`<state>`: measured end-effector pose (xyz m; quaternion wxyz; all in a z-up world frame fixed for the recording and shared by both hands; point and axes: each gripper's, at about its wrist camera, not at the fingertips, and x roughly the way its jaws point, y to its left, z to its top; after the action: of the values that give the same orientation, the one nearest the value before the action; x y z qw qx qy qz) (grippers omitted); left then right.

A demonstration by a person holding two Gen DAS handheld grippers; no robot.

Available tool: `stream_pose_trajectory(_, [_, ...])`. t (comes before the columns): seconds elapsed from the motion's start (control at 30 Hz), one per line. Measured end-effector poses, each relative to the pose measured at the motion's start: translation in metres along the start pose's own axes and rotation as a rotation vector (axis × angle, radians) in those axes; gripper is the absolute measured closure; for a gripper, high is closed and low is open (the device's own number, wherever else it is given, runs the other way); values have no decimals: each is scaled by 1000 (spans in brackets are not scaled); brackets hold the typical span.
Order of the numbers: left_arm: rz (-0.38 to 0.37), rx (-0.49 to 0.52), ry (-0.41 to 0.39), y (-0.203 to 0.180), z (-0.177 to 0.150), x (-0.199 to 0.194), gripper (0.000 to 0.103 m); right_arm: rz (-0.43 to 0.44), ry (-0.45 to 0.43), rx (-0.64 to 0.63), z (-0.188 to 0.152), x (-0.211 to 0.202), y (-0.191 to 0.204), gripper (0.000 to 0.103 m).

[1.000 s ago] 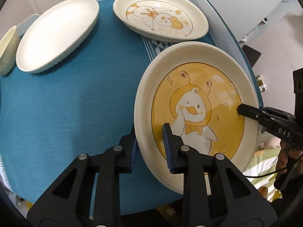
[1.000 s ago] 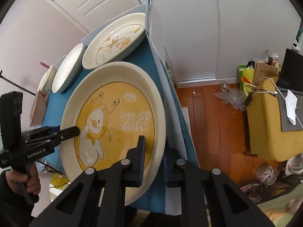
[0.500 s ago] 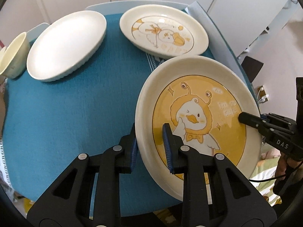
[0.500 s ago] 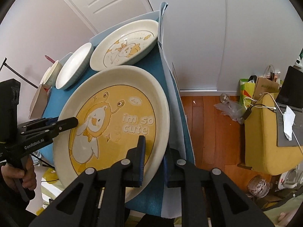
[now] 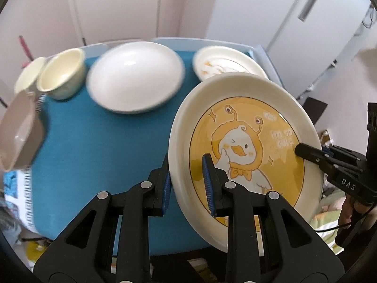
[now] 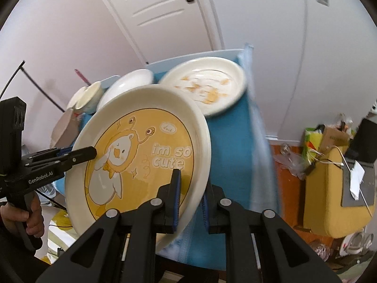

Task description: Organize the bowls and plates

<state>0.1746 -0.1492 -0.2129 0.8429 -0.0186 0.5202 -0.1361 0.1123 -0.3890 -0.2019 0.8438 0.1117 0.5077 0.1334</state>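
A large cream plate with a yellow duck picture (image 5: 235, 118) (image 6: 141, 127) hangs tilted above the blue tablecloth (image 5: 94, 146). My left gripper (image 5: 187, 165) is shut on its near-left rim, one pad above and one below. My right gripper (image 6: 190, 188) is shut on the opposite rim and also shows as a black tip (image 5: 308, 153) on the plate's right edge. The left gripper (image 6: 82, 153) appears at the plate's left in the right wrist view. On the cloth behind lie a plain white plate (image 5: 135, 80), a smaller duck plate (image 5: 226, 61) and two cream bowls (image 5: 62, 73).
A brown box (image 5: 18, 132) stands at the table's left edge. Right of the table there is wood floor with a yellow seat (image 6: 329, 188) and bags. White doors (image 6: 160, 7) stand behind the table. A person's hand (image 6: 21, 214) holds the left gripper's handle.
Both grippers have risen with the duck plate, lifting it higher above the cloth. The views have tipped up, so the bowls, the far plates and the doors now show.
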Motion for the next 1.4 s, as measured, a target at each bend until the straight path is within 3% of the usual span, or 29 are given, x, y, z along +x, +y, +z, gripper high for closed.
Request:
stream_pose_trajectory(0.4, [92, -117, 24, 127, -33, -29, 81, 87, 82, -101, 10, 71, 112, 88])
stream_pose_trajectory(0.73, [115, -187, 81, 213, -52, -7, 81, 83, 147, -190, 10, 133, 186, 88])
stream_pose_trajectory(1.03, [83, -170, 95, 239, -48, 16, 81, 91, 112, -137, 4, 157, 192, 88])
stream_pose_trajectory(1.4, [103, -128, 57, 233, -55, 15, 81, 95, 126, -127, -3, 156, 187, 88])
